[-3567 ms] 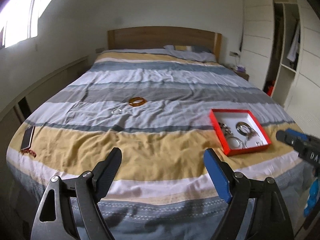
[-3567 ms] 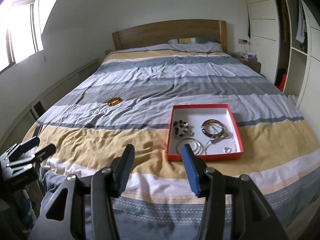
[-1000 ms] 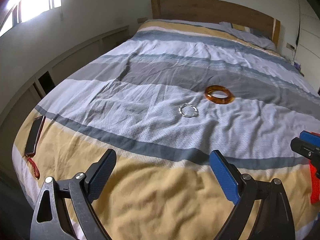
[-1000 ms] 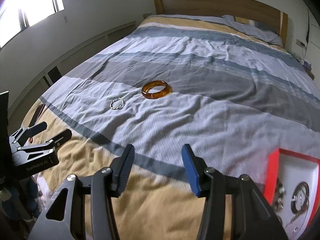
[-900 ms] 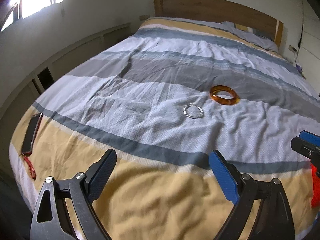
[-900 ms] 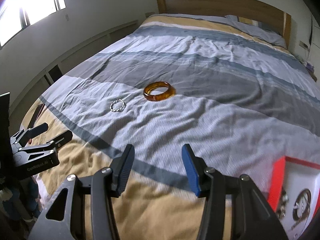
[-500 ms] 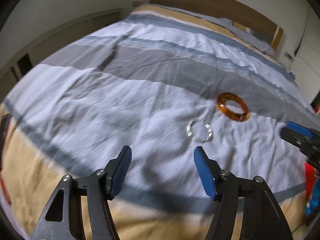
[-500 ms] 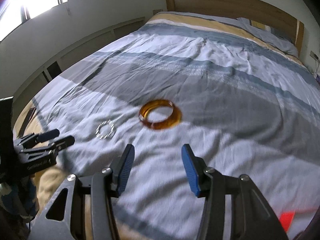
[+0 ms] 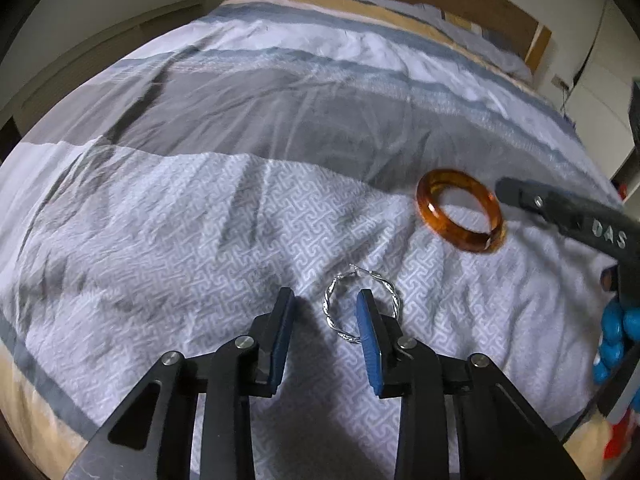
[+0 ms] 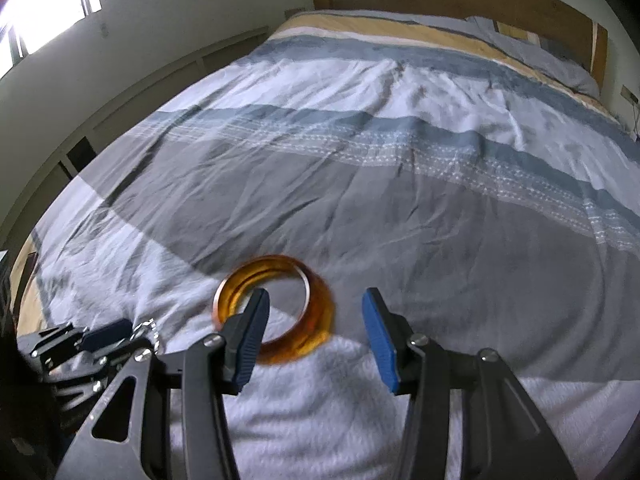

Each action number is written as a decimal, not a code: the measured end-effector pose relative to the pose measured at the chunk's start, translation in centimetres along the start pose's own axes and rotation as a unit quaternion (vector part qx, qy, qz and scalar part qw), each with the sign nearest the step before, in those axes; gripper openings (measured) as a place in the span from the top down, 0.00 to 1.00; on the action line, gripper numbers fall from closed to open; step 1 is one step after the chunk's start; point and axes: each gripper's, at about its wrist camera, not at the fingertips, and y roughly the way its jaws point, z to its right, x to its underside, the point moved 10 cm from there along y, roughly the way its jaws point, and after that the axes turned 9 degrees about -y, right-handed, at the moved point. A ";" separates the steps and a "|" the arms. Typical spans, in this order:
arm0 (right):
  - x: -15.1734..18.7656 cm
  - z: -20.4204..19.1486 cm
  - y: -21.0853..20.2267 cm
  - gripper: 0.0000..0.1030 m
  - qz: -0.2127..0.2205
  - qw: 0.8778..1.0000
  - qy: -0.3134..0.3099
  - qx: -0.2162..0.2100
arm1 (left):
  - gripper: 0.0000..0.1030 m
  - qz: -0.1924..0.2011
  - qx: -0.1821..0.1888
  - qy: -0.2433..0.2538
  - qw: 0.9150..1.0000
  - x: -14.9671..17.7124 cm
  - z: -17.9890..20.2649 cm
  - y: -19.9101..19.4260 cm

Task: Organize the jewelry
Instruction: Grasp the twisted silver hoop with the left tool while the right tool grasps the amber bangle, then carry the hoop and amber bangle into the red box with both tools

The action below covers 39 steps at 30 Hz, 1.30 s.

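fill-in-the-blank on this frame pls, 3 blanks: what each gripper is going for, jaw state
The left gripper has one finger inside the silver ____.
The right gripper straddles one side of the ____ bangle.
Neither piece is gripped yet; both grippers are ____.
Both pieces lie on the duvet.

Missing: hoop; amber; open

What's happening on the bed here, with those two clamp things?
A person holds a two-finger gripper in each hand and is gathering jewelry lying on the striped bedspread. The left gripper is open and down at a thin silver twisted hoop, with one side of the hoop between its fingers. The right gripper is open at an amber bangle, one finger over the bangle's hole and the other outside it. Neither piece is gripped yet.
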 end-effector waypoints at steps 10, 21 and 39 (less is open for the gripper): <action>1.2 -0.9 4.3 0.76 -0.035 0.999 -0.026 -0.006 | 0.76 0.003 0.003 0.016 1.000 0.5 0.2 0.9; 3.1 -2.9 2.2 0.90 -0.048 0.997 -0.058 0.001 | 0.95 0.016 0.044 -0.011 0.999 0.8 0.9 -0.5; 10.2 -1.2 -15.1 0.91 0.009 0.999 -0.004 0.036 | 0.95 0.034 0.020 0.005 0.999 6.6 2.0 -9.3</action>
